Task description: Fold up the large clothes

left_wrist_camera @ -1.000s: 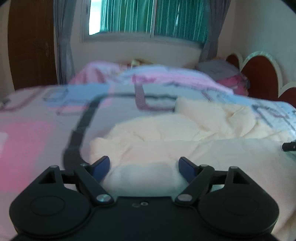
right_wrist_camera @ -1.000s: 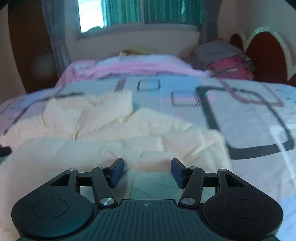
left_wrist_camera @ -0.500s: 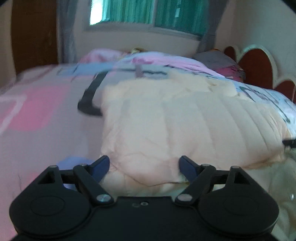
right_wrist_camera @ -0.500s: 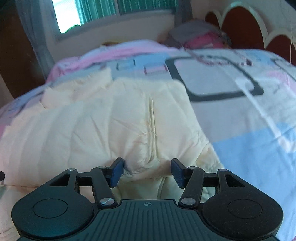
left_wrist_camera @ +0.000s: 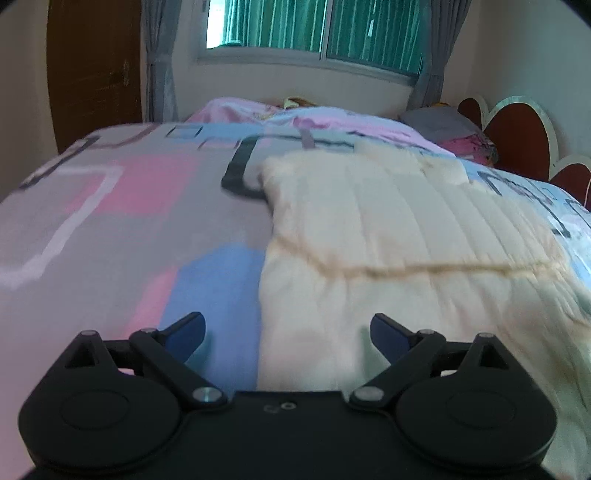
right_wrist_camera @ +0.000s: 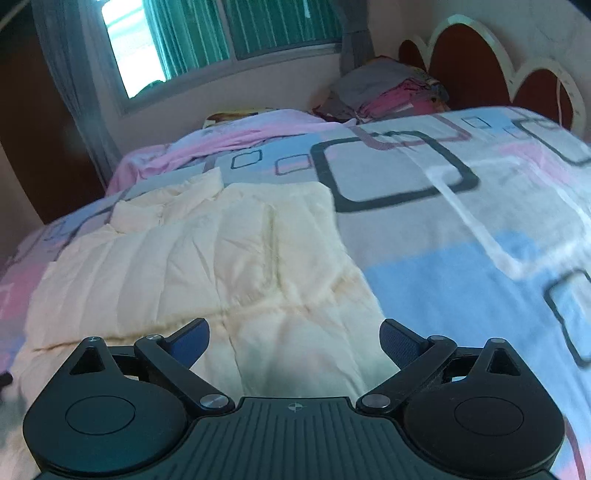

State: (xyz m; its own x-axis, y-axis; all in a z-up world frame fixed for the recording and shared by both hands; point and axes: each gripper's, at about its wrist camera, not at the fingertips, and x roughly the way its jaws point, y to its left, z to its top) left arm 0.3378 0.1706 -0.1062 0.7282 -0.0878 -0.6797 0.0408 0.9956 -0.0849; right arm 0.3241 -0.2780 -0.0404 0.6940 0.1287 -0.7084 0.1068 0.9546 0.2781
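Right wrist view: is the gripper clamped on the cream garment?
No. The right gripper has its jaws spread wide with nothing between them, above the cream garment lying on the bed.

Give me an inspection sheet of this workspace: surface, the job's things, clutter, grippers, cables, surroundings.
Surface: bed covered by a sheet patterned with pink, blue and grey squares.
Job's things: cream quilted garment lying flat on the bed, a fold line across it, collar end away from the cameras.
Clutter: stack of folded clothes by the headboard; crumpled pink bedding at the far edge.
Grippers: left gripper open, over the garment's left edge; right gripper open, over its near right part. Neither holds cloth.
Cables: nothing seen.
Surroundings: window with green blinds, grey curtains, brown scalloped headboard.
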